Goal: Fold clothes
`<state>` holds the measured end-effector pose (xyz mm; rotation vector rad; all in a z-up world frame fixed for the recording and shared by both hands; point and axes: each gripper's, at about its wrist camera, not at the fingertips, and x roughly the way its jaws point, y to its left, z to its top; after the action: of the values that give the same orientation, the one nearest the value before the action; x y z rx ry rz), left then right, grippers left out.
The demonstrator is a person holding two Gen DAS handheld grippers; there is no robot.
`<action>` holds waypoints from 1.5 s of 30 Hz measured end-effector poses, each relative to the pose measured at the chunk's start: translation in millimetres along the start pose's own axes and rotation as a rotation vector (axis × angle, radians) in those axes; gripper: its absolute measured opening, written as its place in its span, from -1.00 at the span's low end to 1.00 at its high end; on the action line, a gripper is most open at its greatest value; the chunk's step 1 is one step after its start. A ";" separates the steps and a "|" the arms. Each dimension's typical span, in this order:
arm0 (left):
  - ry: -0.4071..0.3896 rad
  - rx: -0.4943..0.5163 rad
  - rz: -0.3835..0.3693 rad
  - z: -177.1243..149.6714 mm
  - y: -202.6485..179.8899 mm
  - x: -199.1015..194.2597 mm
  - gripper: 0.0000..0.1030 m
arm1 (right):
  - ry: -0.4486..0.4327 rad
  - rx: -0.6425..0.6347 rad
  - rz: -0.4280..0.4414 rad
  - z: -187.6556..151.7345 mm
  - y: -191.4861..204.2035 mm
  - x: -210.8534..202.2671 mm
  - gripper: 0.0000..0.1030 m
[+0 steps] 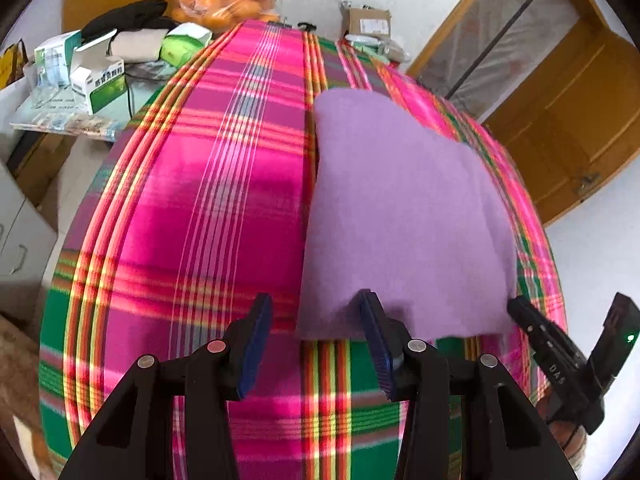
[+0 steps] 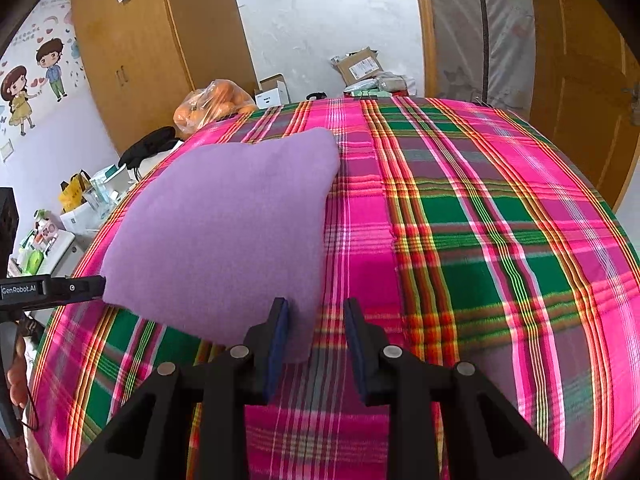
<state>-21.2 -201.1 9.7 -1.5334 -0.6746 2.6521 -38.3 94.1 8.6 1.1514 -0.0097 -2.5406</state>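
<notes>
Left gripper (image 1: 316, 304) nearest us: jaws spread wide, nothing clamped. Its right finger (image 1: 374, 320) overlaps the near edge of the cloth (image 1: 404, 216); left finger sits over bare plaid cover (image 1: 180, 200).

Right gripper (image 2: 314, 312): jaws partly apart, empty gap over the cover. Its left finger (image 2: 280, 320) stands in front of the cloth's near right corner; we cannot tell whether it touches.

Cloth: purple, fleecy, lying flat on the cover, looks already folded to a rough rectangle. From the left wrist it runs from 6 up toward 1 o'clock. From the right wrist it fills 9 to 12 o'clock, its far corner near 12.

Risks, as we judge them:
- Neither gripper straddles the near edge. Closing now would pinch cover, or a single layer, and peel the fold open.
- Cover is loose and ridged; catching it with the cloth would drag both.
- Uneven lift between the two near corners would skew the next fold.
- Right gripper, seen at 4 o'clock from the left wrist, is close by; a collision is possible.
</notes>
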 end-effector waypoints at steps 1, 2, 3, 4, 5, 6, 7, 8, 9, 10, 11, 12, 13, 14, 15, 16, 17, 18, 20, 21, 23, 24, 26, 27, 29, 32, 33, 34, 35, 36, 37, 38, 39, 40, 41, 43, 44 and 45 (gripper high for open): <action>0.002 -0.001 0.003 -2.4 0.1 -0.8 -0.06 | 0.005 0.001 -0.002 -2.0 0.7 -1.3 -0.45; -0.003 -0.001 0.004 -4.7 -0.3 -2.6 -0.06 | 0.010 0.001 -0.004 -4.0 1.6 -2.6 -0.45; -0.009 0.000 0.010 -6.9 -1.4 -4.8 -0.06 | 0.015 -0.001 -0.004 -6.0 2.8 -3.9 -0.45; -0.015 0.005 0.014 -9.0 -3.3 -6.8 -0.08 | 0.020 -0.003 -0.004 -8.1 4.0 -5.2 -0.45; -0.020 0.014 0.017 -11.1 -6.0 -8.6 -0.09 | 0.025 -0.004 -0.004 -10.2 5.4 -6.3 -0.45; -0.022 0.021 0.021 -13.2 -8.9 -9.6 -0.09 | 0.031 -0.005 -0.001 -12.4 7.2 -6.9 -0.45; -0.021 0.026 0.028 -15.5 -11.9 -9.7 -0.09 | 0.037 -0.004 0.002 -14.8 8.8 -7.5 -0.45; -0.020 0.032 0.035 -17.8 -15.0 -9.7 -0.09 | 0.046 -0.003 0.009 -17.6 10.3 -7.7 -0.45; -0.019 0.038 0.041 -20.0 -18.0 -9.8 -0.09 | 0.056 -0.002 0.016 -20.6 12.3 -7.4 -0.45; -0.019 0.047 0.049 -22.7 -21.7 -9.2 -0.09 | 0.062 -0.005 0.018 -22.8 14.8 -6.9 -0.45; -0.020 0.060 0.057 -25.9 -25.9 -7.9 -0.09 | 0.065 -0.010 0.018 -24.9 17.4 -7.0 -0.45; -0.021 0.073 0.065 -29.0 -30.2 -6.6 -0.09 | 0.063 -0.020 0.012 -26.6 20.2 -8.1 -0.45; -0.021 0.086 0.073 -32.2 -34.4 -5.3 -0.09 | 0.063 -0.026 0.010 -28.2 22.7 -9.0 -0.45; -0.022 0.099 0.081 -35.4 -38.7 -4.0 -0.09 | 0.066 -0.027 0.013 -29.3 24.5 -9.6 -0.45; -0.024 0.113 0.089 -38.2 -42.7 -3.0 -0.09 | 0.068 -0.029 0.012 -30.3 26.2 -10.1 -0.45; -0.030 0.129 0.099 -40.7 -46.7 -2.4 -0.09 | 0.069 -0.034 0.006 -31.0 27.5 -10.5 -0.45; -0.037 0.147 0.113 -43.3 -50.8 -2.2 -0.09 | 0.070 -0.039 0.000 -31.7 28.8 -10.9 -0.43; -0.043 0.163 0.125 -45.9 -54.4 -2.3 -0.09 | 0.069 -0.043 -0.004 -32.6 30.0 -11.1 -0.40; -0.052 0.190 0.136 -49.8 -60.6 -1.9 -0.09 | 0.066 -0.053 -0.014 -34.1 32.5 -11.3 -0.36; -0.054 0.194 0.138 -50.3 -62.3 -1.3 -0.09 | 0.064 -0.059 -0.017 -34.2 34.0 -10.7 -0.30; -0.075 0.200 0.177 -50.3 -65.5 0.7 -0.09 | 0.060 -0.081 -0.025 -34.8 38.4 -9.6 -0.19; -0.082 0.207 0.200 -50.9 -67.3 2.3 -0.09 | 0.060 -0.098 -0.033 -34.7 42.0 -8.6 -0.12; -0.083 0.217 0.220 -52.1 -68.3 6.9 -0.09 | 0.066 -0.137 -0.054 -35.9 50.1 -6.6 -0.01; -0.090 0.220 0.229 -52.8 -70.5 7.5 -0.09 | 0.068 -0.150 -0.061 -36.9 52.9 -6.0 0.04; -0.091 0.230 0.240 -52.4 -73.7 10.0 -0.09 | 0.069 -0.151 -0.066 -37.0 54.7 -5.2 0.08; -0.103 0.228 0.260 -50.9 -75.8 13.5 -0.09 | 0.070 -0.146 -0.071 -37.3 56.3 -4.2 0.11; -0.109 0.224 0.262 -50.7 -75.3 14.2 -0.09 | 0.070 -0.145 -0.074 -37.9 56.7 -4.2 0.12; -0.113 0.217 0.263 -50.8 -75.3 14.3 -0.09 | 0.070 -0.143 -0.077 -37.8 56.8 -3.9 0.13; -0.118 0.210 0.263 -50.4 -74.6 14.5 -0.09 | 0.070 -0.141 -0.080 -37.8 57.0 -3.5 0.15; -0.125 0.203 0.261 -49.5 -73.4 14.8 -0.09 | 0.070 -0.138 -0.083 -37.6 57.2 -3.1 0.18; -0.131 0.198 0.261 -50.0 -72.6 14.8 -0.09 | 0.071 -0.136 -0.089 -36.8 57.3 -2.2 0.19; -0.138 0.195 0.263 -51.2 -72.4 15.2 -0.09 | 0.072 -0.134 -0.094 -35.1 56.9 -0.9 0.23; -0.146 0.195 0.267 -51.0 -72.2 16.2 -0.08 | 0.073 -0.131 -0.098 -33.7 56.5 0.4 0.28; -0.155 0.195 0.271 -50.8 -71.9 17.3 -0.08 | 0.074 -0.126 -0.101 -32.9 56.1 1.2 0.30; -0.162 0.200 0.277 -50.6 -72.3 18.2 -0.08 | 0.075 -0.122 -0.102 -32.3 55.3 1.9 0.34; -0.175 0.220 0.293 -50.2 -75.3 20.7 -0.05 | 0.077 -0.119 -0.104 -31.9 54.1 2.3 0.38; -0.181 0.223 0.296 -50.3 -76.2 21.0 -0.03 | 0.078 -0.119 -0.105 -31.5 53.4 2.6 0.40; -0.187 0.220 0.296 -50.3 -76.2 21.4 -0.02 | 0.079 -0.117 -0.104 -30.4 52.6 3.6 0.42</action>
<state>-6.4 -109.2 -1.7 -1.4363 -0.1548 2.9877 -1.9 47.7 -6.6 1.2346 0.2217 -2.5444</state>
